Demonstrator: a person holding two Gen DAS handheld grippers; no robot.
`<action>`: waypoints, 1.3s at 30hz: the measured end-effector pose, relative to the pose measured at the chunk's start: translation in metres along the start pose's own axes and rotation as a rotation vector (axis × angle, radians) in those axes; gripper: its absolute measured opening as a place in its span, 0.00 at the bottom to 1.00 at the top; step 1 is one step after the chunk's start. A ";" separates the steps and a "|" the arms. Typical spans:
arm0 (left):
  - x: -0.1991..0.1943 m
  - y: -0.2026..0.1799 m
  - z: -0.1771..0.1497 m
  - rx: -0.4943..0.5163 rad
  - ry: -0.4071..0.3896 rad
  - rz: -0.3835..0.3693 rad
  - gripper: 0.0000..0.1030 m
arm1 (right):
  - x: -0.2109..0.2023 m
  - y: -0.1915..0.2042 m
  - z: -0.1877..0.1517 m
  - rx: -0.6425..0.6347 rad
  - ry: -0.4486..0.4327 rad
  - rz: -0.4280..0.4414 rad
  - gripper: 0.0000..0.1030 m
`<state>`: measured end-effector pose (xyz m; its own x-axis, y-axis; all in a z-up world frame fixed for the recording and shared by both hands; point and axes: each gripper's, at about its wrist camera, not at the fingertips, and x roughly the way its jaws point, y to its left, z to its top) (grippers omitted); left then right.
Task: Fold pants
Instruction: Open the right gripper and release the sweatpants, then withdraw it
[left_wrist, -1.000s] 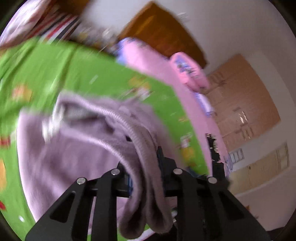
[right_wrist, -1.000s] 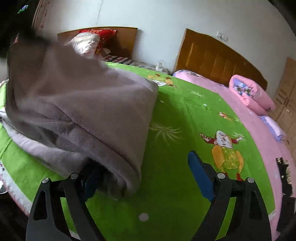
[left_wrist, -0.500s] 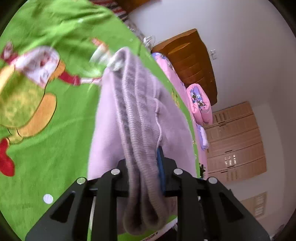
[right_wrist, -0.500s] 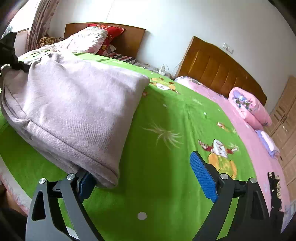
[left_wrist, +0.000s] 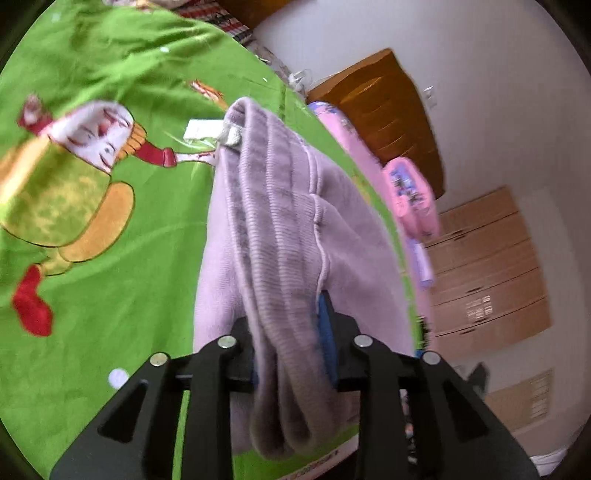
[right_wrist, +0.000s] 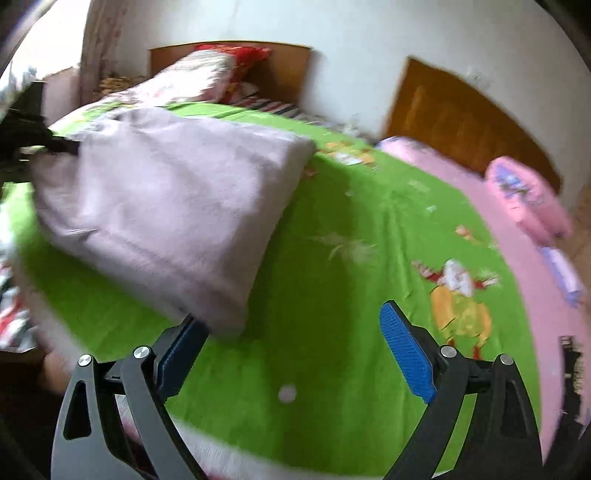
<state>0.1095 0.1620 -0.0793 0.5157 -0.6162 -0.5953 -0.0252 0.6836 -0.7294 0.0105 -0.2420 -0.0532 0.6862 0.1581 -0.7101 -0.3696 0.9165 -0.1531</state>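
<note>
The lilac pants (left_wrist: 280, 221) lie folded on the green bedsheet (left_wrist: 110, 266), stretching away from my left gripper (left_wrist: 290, 332). Its ribbed waistband still fills the gap between the blue pads, and the jaws are opening. In the right wrist view the folded pants (right_wrist: 177, 206) form a thick slab at the left. Their near corner rests against the left finger (right_wrist: 184, 343) of my right gripper (right_wrist: 291, 317), which stands wide open with only sheet between its pads. The left gripper shows as a dark shape (right_wrist: 29, 144) at the pants' far end.
The sheet (right_wrist: 332, 369) carries cartoon figures (right_wrist: 458, 295). A pink quilt (right_wrist: 528, 199) and a pink bedspread lie to the right, before a wooden headboard (right_wrist: 461, 122). Pillows (right_wrist: 199, 77) sit at the back. A wardrobe (left_wrist: 487, 269) stands past the bed. The bed's edge runs just below both grippers.
My left gripper came down and rolled, laying the pants onto the bed, and its jaws have widened slightly. The pants settled flat in the right wrist view; the right gripper stayed open.
</note>
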 end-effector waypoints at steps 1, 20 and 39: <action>-0.004 -0.004 0.002 0.003 -0.003 0.034 0.41 | -0.005 -0.005 0.001 0.010 -0.003 0.058 0.86; 0.059 -0.104 -0.020 0.532 -0.035 0.280 0.92 | 0.106 -0.008 0.160 0.048 -0.024 0.751 0.87; 0.065 -0.100 -0.025 0.579 -0.032 0.344 0.93 | 0.190 0.025 0.214 -0.082 0.183 0.560 0.89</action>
<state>0.1242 0.0435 -0.0532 0.5854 -0.3203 -0.7448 0.2664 0.9436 -0.1964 0.2661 -0.1104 -0.0451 0.2560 0.5370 -0.8038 -0.6964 0.6791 0.2320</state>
